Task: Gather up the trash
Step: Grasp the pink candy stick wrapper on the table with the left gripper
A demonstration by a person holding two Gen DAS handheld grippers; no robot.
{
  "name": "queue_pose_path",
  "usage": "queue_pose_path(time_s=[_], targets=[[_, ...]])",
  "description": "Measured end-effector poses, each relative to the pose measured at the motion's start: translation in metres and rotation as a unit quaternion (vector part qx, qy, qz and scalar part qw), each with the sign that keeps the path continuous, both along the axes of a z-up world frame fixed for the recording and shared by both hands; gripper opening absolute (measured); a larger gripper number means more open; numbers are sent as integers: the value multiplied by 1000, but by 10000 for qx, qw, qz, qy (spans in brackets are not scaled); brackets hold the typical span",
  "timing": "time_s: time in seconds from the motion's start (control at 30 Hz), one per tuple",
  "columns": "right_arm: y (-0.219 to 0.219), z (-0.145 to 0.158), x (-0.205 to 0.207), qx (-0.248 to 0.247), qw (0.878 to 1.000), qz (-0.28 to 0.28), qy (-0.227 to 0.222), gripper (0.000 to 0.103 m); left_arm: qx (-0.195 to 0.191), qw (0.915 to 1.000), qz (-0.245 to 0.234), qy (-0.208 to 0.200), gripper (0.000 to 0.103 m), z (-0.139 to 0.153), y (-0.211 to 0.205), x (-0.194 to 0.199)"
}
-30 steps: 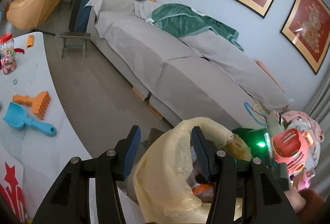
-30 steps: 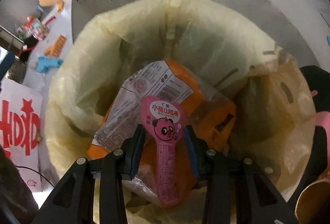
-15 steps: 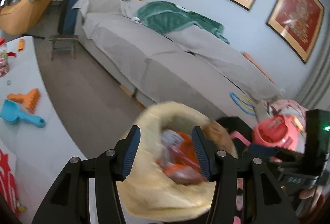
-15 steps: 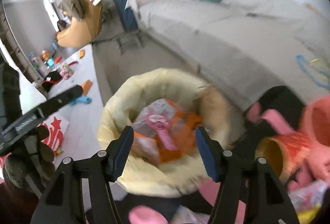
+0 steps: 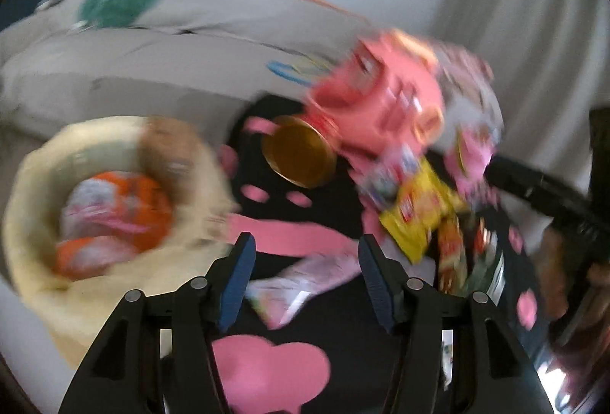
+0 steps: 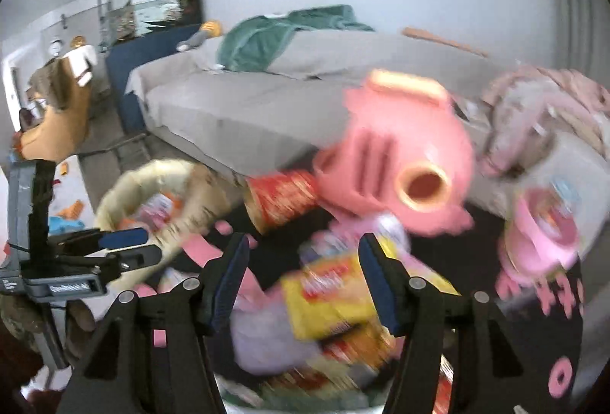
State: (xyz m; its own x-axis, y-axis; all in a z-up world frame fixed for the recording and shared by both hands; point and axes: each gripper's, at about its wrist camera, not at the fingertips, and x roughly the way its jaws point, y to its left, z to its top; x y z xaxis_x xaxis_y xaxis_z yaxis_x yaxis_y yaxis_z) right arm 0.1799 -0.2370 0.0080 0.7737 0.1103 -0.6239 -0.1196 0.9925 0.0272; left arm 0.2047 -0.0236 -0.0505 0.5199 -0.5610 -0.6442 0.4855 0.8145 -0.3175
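Behind, a grey sofa (image 6: 267, 101); both tongs, left (image 5: 303, 261) and right (image 6: 303, 261), gape empty over blurred wrappers (image 6: 331, 292) beside the bag (image 5: 38, 185).

Both the left gripper (image 5: 303, 275) and the right gripper (image 6: 303, 276) are matte black angular frames with silver round screws near the blue ribbed pads (image 5: 238, 276) lining their jaws.

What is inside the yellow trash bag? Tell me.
The yellow trash bag holds an orange-and-white snack wrapper with a pink wrapper lying on it. Blur hides details, and anything beneath them is covered.
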Motion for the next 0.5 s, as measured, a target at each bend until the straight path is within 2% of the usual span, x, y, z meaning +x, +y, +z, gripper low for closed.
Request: queue_pose_path(time_s=[0.13, 0.27, 0.5], targets=[[-27, -20, -21, 163, 9994, -159, 257, 56, 363, 9985, -242, 324, 57, -21, -34, 14], [-47, -36, -34, 286, 9984, -294, 380, 56, 557, 9964, -174, 610, 57, -35, -39, 15], [-56, -52, -38, 585, 9968, -290, 461, 56, 712, 9954, -88, 640, 57, -39, -39, -4]])
